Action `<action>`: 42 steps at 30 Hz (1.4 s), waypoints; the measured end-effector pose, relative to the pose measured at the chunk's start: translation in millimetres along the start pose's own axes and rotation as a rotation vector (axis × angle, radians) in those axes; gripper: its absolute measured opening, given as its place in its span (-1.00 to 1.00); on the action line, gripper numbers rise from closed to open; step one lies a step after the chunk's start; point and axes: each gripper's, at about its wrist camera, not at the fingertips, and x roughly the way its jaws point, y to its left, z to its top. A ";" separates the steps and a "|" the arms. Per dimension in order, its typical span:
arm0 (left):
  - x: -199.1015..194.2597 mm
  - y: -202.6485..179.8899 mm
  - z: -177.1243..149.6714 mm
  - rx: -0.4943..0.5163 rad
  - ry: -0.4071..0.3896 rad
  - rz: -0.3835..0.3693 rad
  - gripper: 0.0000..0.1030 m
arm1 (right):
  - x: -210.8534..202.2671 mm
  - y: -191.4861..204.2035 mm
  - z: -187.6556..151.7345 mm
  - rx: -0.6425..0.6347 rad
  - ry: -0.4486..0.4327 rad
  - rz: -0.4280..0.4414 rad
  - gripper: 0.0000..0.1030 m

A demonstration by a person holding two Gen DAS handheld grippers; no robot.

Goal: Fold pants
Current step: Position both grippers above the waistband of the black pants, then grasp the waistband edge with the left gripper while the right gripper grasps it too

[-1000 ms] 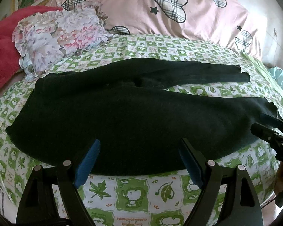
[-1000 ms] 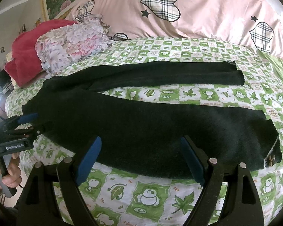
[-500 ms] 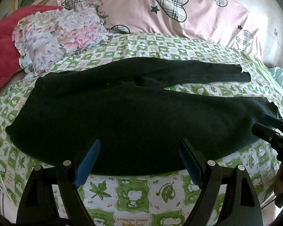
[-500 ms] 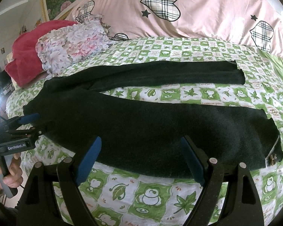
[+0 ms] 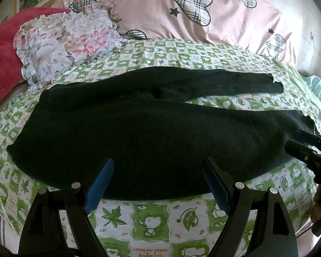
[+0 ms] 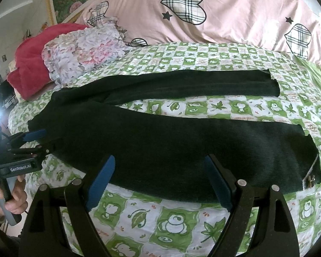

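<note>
Dark green pants (image 5: 152, 132) lie spread flat on the bed, waist to the left, both legs running right; they also show in the right wrist view (image 6: 182, 147). The far leg (image 6: 192, 85) is split from the near leg by a strip of sheet. My left gripper (image 5: 158, 184) is open and empty, at the near edge of the pants by the waist half. My right gripper (image 6: 160, 184) is open and empty, at the near edge of the near leg. Each gripper shows in the other's view, the right (image 5: 306, 145) and the left (image 6: 30, 141).
The bed has a green and white cartoon sheet (image 5: 152, 220). A floral pillow (image 5: 70, 40) and a red blanket (image 5: 2, 55) lie at the far left. A pink quilt with plaid hearts (image 5: 192, 12) runs along the back. The bed's near edge is right below the grippers.
Both grippers have crept slightly forward toward the near edge of the pants. The pants have not moved.
</note>
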 end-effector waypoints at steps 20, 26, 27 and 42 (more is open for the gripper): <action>-2.0 -1.1 1.4 0.003 0.004 -0.008 0.66 | -4.6 3.0 2.4 0.007 -0.009 0.007 0.66; -2.5 0.0 2.7 0.002 0.005 -0.015 0.66 | -5.7 3.4 2.4 0.009 -0.011 0.009 0.66; -2.7 0.2 3.4 0.003 0.005 -0.018 0.66 | -6.5 4.0 3.1 0.010 -0.013 0.010 0.66; 3.2 -5.0 39.4 0.050 -0.009 -0.042 0.66 | -8.5 -22.8 18.6 0.065 -0.034 -0.001 0.66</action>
